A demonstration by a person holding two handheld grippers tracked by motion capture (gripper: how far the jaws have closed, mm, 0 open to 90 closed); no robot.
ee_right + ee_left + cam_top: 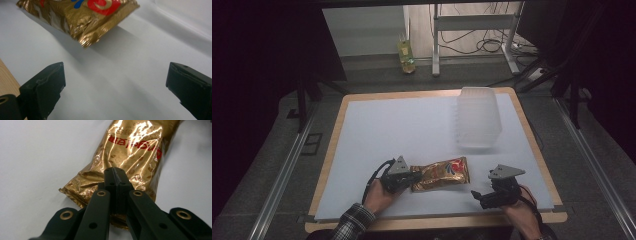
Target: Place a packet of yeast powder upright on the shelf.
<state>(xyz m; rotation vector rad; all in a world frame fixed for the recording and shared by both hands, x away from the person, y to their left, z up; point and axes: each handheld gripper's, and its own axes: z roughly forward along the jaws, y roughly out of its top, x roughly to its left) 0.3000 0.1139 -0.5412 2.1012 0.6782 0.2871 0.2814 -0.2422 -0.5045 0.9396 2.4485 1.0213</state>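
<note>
- Lying near the front edge of the white table mat (412,125), the gold snack bag (441,173) has its long axis run approx. 9-to-3 o'clock.
- Its 9 o'clock end is pinched by the left gripper (408,179), jaws closed on the crimped seam.
- The right gripper (476,194) is held at approx. 4 o'clock of the bag, jaws wide apart, nothing gripped; the free end is nearer to it.
- A translucent plastic container (478,117) stands at 1 o'clock, well apart; nothing is seen btwn.

A translucent plastic container (478,117) is seen near the far right corner of the white table surface (402,125). Beyond the far edge, a yellow-green bottle (406,56) is stood on the floor.
</note>
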